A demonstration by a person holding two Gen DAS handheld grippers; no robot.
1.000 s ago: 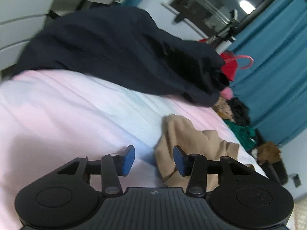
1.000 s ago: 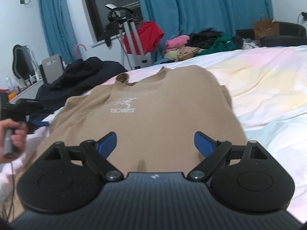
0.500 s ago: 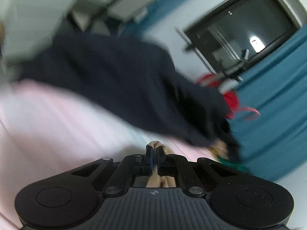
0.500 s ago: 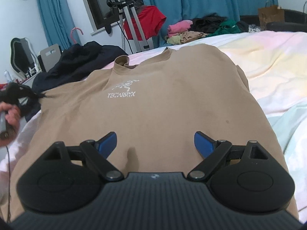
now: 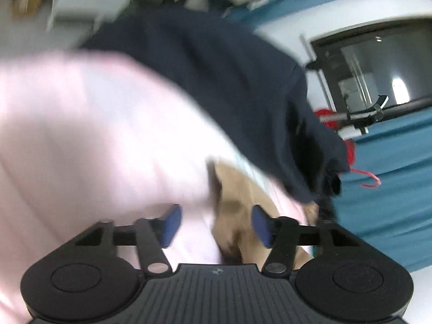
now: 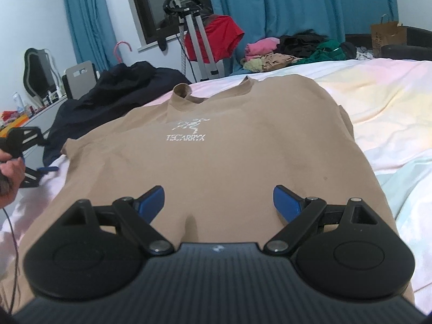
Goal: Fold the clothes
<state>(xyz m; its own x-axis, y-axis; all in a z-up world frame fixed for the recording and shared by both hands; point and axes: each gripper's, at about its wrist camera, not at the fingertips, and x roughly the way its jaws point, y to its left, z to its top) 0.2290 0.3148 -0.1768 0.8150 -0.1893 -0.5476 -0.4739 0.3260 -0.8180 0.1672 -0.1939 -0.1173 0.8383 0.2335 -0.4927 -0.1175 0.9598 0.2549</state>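
Where motion blurs, tan shirt (image 5: pixel 237 202) edge indistinct

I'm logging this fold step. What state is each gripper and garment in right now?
Left gripper: open, holding nothing, tan fabric ahead of it.
Right gripper: open, above the shirt.
Tan T-shirt: spread flat on the bed, logo up, unfolded.
Dark garment: crumpled heap at the bed's edge.
Clothes pile: jumbled, unfolded.
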